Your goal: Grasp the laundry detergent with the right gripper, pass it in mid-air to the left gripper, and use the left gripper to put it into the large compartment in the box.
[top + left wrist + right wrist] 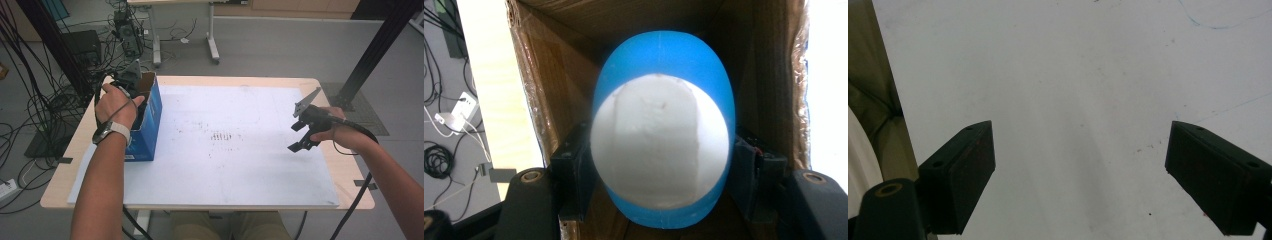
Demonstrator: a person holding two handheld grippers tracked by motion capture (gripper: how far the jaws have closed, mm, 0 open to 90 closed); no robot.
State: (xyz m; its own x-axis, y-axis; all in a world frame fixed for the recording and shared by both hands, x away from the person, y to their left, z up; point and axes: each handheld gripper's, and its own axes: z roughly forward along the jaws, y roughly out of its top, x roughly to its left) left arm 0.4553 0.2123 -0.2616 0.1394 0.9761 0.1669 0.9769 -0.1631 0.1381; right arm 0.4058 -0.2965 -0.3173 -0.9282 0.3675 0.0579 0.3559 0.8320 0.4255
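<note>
While both hands hold position, entries follow by view.
High view, left gripper (131,82): upper left of frame, dipped into the open top of the blue box (150,122), at the left side of the white mat (225,165).
High view, right gripper (303,134): right of frame, above the mat, well apart from the box.
Left gripper view, ball (663,145): blue-and-white, centre frame, inside the cardboard interior, clenched between both jaws.
Right gripper view, jaws: spread wide, nothing between them, bare mat (1073,75) behind.
</note>
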